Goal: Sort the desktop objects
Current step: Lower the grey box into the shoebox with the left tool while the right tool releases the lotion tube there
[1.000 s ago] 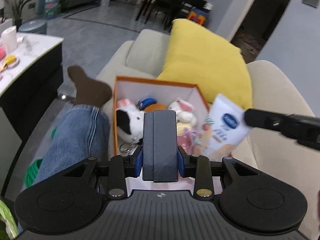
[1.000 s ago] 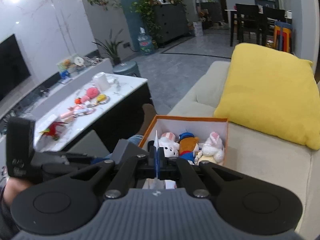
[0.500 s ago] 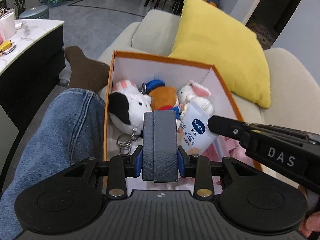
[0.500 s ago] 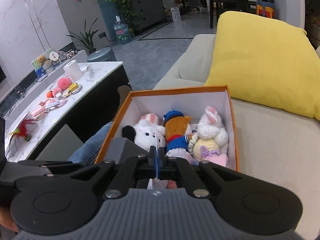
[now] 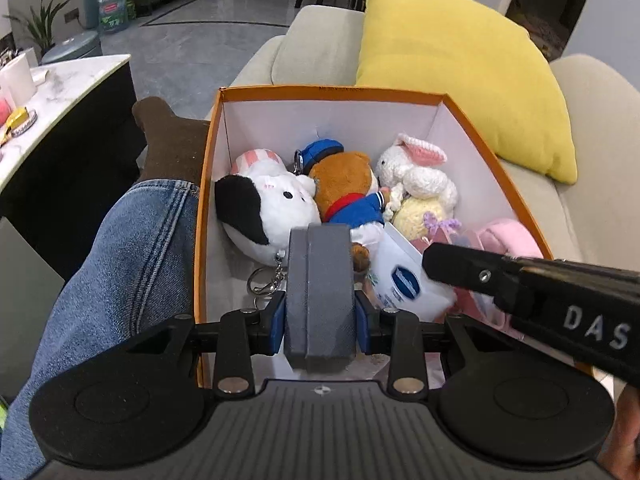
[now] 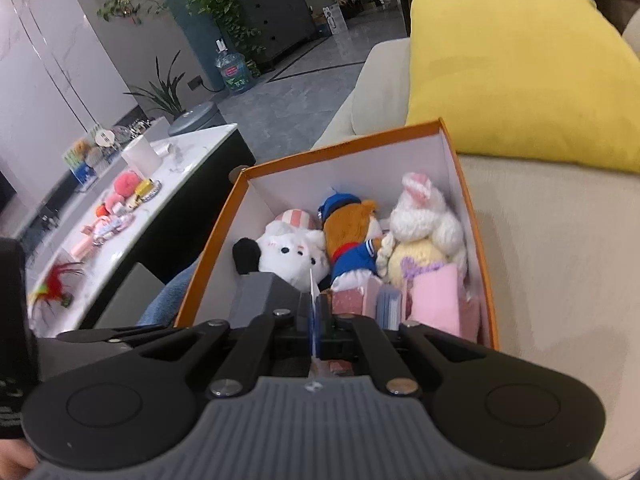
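Note:
An orange box with white walls sits on the sofa and also shows in the right wrist view. It holds a black-and-white plush, a brown bear in blue, a white rabbit and pink items. My right gripper is shut on a white Vaseline tube, held low inside the box's near end; in its own view the tube shows edge-on. My left gripper is shut and empty, hovering over the box's near end.
A yellow cushion leans on the sofa back behind the box. A leg in jeans lies along the box's left side. A marble-topped table with several small toys stands to the left.
The right gripper has carried the Vaseline tube from above the box's right rim down into the box. Both grippers have moved closer to the box.

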`<state>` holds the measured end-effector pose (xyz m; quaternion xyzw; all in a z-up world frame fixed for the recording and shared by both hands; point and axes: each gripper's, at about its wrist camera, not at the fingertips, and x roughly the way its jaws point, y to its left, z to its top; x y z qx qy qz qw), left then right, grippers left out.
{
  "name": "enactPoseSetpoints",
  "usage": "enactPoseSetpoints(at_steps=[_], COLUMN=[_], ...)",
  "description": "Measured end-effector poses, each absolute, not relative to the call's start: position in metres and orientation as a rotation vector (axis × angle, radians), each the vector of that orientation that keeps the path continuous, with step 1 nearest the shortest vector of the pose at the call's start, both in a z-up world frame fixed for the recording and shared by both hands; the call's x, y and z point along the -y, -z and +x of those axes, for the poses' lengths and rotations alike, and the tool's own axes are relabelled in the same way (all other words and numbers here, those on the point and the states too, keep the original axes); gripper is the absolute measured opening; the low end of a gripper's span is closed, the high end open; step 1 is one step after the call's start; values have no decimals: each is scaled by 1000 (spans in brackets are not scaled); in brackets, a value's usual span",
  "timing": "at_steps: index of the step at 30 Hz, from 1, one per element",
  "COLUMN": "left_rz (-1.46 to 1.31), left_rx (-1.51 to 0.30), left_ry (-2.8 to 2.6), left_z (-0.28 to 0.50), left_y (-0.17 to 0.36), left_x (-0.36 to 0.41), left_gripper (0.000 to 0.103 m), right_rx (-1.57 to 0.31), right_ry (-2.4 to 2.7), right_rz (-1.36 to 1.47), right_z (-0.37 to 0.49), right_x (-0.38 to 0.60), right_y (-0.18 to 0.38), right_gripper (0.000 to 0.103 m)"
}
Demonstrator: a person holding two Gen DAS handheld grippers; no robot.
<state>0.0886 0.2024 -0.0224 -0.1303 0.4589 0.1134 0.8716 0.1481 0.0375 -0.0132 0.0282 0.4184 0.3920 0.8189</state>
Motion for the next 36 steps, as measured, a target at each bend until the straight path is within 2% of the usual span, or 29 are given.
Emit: enactPoseSetpoints(at_steps=[3, 14, 22, 26, 32, 36], left_rz=[-254, -312, -399, -458, -500, -517], left_rx=[-988, -970, -948, -937, -941, -936], left_ry=[-242, -245, -180, -130, -88, -59], left_z=[90, 87, 82, 77, 68, 66], left_y=[22, 32, 30, 23, 20, 23], left_x=[-200, -191, -203, -210, -219, -221], left_gripper=[38, 38, 41, 47, 38, 36], right_rx=[-892, -875, -954, -1019, -1091, -1120], right_ry=[-839, -895, -997, -1036, -1014, -999], right_rz=[92, 111, -120, -230, -364, -420], right_z=[150, 144, 125, 117, 120, 124], right_x=[-31, -3, 2, -13, -44, -63], right_y=[12, -1, 0, 16, 38, 48], right_gripper=[6, 7, 7, 7, 6, 6])
